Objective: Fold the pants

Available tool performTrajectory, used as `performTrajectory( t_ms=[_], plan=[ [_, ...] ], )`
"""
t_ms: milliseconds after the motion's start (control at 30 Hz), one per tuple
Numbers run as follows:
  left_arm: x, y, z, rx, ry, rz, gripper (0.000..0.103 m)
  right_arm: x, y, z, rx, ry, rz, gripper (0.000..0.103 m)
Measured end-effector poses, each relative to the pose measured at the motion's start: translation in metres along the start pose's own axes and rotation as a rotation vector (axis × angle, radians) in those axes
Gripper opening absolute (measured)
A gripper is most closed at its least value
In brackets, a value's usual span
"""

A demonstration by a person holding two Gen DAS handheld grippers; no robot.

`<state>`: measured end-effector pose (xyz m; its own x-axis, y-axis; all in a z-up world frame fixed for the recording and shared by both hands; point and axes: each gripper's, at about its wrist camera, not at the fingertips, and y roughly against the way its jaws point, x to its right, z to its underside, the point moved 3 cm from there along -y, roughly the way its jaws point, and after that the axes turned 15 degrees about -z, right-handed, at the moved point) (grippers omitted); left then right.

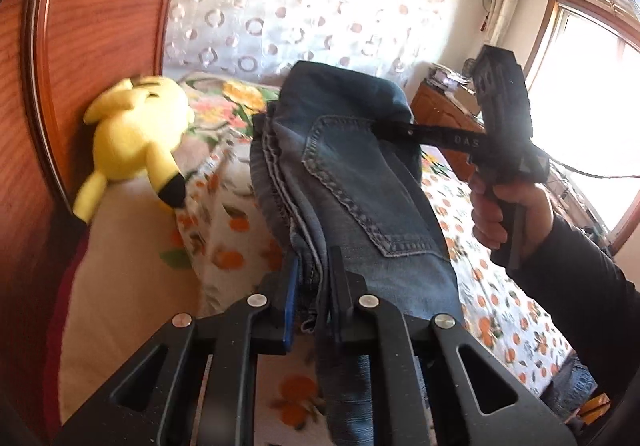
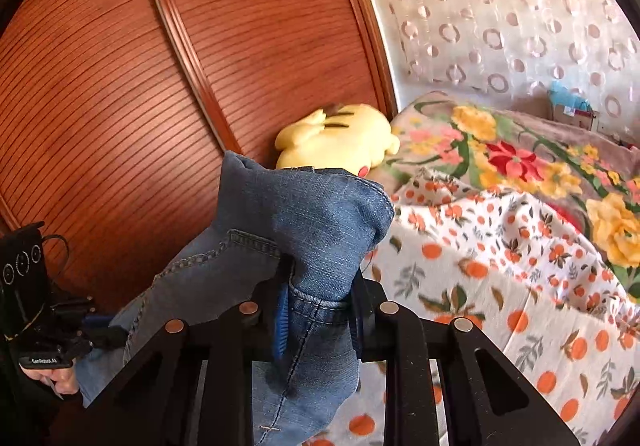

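Observation:
The blue jeans [image 1: 352, 173] hang bunched in the air above the bed, held at both ends. My left gripper [image 1: 314, 270] is shut on one edge of the denim near a back pocket. My right gripper [image 2: 320, 286] is shut on the waistband part of the jeans [image 2: 320, 230]. In the left wrist view the right gripper [image 1: 400, 131] reaches in from the right with a hand on its handle, its fingers clamped on the far end of the jeans. In the right wrist view the left gripper's body [image 2: 32, 294] sits at the lower left; its fingertips are hidden by denim.
A bed with an orange-print sheet [image 2: 500, 266] lies below. A floral blanket [image 2: 520, 157] is at the far side. A yellow plush toy [image 1: 136, 133] leans on the wooden headboard [image 2: 200, 85]. A window [image 1: 592, 117] and cluttered desk are at right.

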<state>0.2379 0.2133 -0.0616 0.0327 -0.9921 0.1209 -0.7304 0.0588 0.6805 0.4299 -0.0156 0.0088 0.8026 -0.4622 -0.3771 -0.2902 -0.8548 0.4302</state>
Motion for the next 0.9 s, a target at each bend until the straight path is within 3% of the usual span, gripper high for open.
performTrajectory(
  t_ms=[367, 900],
  plan=[
    [-0.045, 0.010, -0.021, 0.042, 0.033, -0.054, 0.014, -0.016, -0.032, -0.032, 0.020, 0.020, -0.041, 0.023],
    [-0.084, 0.092, -0.052, 0.173, 0.053, -0.171, 0.014, -0.063, -0.067, -0.080, 0.076, 0.080, -0.210, 0.023]
  ],
)
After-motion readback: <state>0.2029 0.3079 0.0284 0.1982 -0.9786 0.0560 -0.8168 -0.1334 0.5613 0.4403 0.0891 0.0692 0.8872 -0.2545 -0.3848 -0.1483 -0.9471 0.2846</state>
